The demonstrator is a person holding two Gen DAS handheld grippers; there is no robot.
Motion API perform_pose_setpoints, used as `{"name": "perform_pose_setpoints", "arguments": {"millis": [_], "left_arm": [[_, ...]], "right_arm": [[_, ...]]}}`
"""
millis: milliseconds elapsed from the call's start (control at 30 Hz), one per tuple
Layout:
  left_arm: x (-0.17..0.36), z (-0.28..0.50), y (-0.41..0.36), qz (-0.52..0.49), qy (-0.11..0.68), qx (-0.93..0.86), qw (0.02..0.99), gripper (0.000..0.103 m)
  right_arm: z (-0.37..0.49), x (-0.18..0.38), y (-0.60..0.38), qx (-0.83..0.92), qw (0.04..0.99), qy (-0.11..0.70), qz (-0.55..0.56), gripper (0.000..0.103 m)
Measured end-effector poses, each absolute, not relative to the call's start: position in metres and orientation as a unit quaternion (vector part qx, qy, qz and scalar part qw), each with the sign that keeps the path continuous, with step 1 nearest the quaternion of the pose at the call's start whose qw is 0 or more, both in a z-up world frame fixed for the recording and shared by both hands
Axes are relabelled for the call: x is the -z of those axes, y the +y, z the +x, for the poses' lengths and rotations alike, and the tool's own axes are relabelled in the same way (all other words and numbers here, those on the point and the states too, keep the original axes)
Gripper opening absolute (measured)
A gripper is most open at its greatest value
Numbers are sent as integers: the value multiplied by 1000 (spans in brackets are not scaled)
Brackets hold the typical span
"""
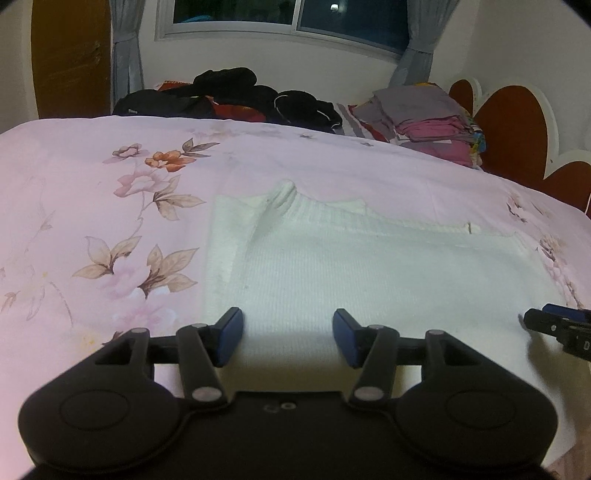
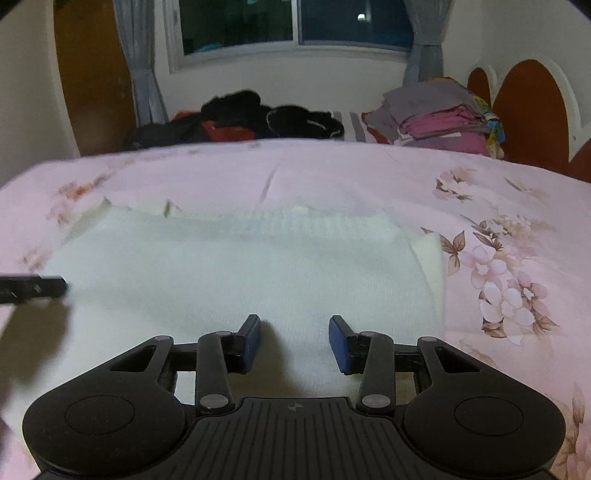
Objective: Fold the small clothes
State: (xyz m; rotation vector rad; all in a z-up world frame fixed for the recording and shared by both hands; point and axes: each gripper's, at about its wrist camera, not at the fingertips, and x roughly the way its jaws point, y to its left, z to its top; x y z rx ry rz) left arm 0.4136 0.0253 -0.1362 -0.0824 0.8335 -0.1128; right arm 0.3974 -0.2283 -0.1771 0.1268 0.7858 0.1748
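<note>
**Folding in progress: white knit lies flat on the floral bed**

Hovering over the near edge of a white knitted garment (image 1: 332,266), your left gripper (image 1: 288,338) has its blue-padded jaws spread apart with nothing between them; only the knit shows in the gap below. Your right gripper (image 2: 294,343) stands the same way at the garment's other side, jaws parted and released, holding no cloth. Each tool's tip pokes into the other's view from the side, over the garment's edge.

The garment is spread on a pink bedspread (image 1: 92,184) printed with flowers, its ribbed band (image 2: 325,223) running along the far edge. On its left side, as you see it from the left wrist, a strip of the knit is turned in over the body, leaving a raised crease; the right wrist shows a similar turned-in strip on the right side.

Well beyond it, at the far side of the bed, a heap of dark clothes (image 1: 236,96) lies under the window (image 1: 288,18), and a stack of folded grey and pink laundry (image 2: 439,118) sits near the headboard (image 1: 513,129). Grey curtains hang at both sides of the window.
</note>
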Motion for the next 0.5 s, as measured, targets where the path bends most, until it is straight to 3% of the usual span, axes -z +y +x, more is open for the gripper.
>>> {"name": "perform_pose_setpoints", "arguments": {"millis": [500], "left_arm": [[123,393,25,-38,416,81,905,60]], "right_arm": [[357,166,-212,-71,913,397,57,41]]}}
